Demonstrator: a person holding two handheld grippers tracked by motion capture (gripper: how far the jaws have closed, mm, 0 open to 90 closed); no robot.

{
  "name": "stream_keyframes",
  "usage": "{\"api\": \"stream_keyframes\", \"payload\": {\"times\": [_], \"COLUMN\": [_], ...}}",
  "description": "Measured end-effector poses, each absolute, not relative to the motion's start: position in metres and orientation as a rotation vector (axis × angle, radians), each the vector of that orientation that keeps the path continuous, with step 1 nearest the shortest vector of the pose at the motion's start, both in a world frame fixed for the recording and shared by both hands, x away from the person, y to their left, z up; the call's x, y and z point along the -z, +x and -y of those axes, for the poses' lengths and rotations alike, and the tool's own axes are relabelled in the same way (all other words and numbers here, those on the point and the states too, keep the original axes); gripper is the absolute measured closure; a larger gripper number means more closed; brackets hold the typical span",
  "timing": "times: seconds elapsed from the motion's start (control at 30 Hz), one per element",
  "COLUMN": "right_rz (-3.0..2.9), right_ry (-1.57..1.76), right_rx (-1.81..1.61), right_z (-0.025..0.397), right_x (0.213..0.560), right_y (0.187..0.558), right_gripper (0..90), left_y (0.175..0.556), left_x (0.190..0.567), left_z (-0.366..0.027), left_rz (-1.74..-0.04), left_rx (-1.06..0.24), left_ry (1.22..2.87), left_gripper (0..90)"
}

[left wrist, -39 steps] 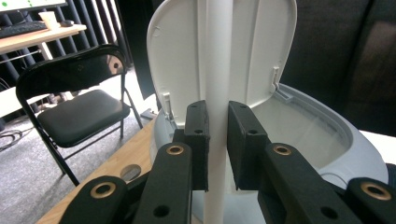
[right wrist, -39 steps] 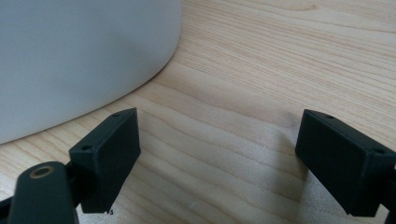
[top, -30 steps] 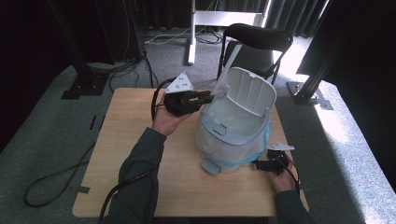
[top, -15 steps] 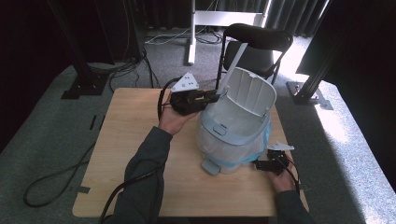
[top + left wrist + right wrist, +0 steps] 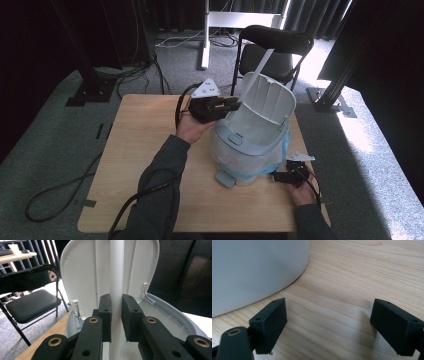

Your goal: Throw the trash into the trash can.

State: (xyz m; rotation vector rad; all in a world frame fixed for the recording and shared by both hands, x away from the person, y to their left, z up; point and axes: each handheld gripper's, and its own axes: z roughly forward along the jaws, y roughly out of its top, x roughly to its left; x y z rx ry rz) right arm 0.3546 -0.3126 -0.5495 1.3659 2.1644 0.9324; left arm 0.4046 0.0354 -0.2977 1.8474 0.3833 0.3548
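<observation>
Left gripper [image 5: 231,104]: jaws pinching the white bar [image 5: 116,277] of the bin's raised lid [image 5: 267,97], centre frame
Right gripper [image 5: 278,177]: jaws standing wide, resting on the table [image 5: 145,145], lower right
Bin [image 5: 250,155]: sitting mid-table between the grippers, pale grey, lined with a bag

Bin [image 5: 255,145] on table [image 5: 145,150], chair [image 5: 277,50] behind.

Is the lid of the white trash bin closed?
No, the lid of the white bin stands open and upright, with the left gripper at its edge.
</observation>
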Motion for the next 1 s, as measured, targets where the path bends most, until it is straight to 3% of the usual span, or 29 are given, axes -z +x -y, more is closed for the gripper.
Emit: {"api": "stream_keyframes", "payload": {"times": [0.37,0.5,1.0], "right_rz": [-2.165,-2.165,-2.164], "right_ry": [1.366,1.366,1.366], "right_rx": [-0.932,-0.932,-0.932], "right_z": [0.313,0.313,0.313], "right_x": [0.549,0.549,0.549], "right_y": [0.355,0.355,0.355], "right_gripper": [12.9,12.9,12.9], "left_y": [0.410,0.414,0.420], "left_x": [0.302,0.304,0.301], "left_z": [-0.030,-0.029,-0.041], "left_rz": [-0.385,-0.404,-0.441], "left_rx": [-0.338,-0.323,-0.333], "left_ry": [1.861,1.861,1.842], "left_gripper": [78.1,64.8,61.6]}}
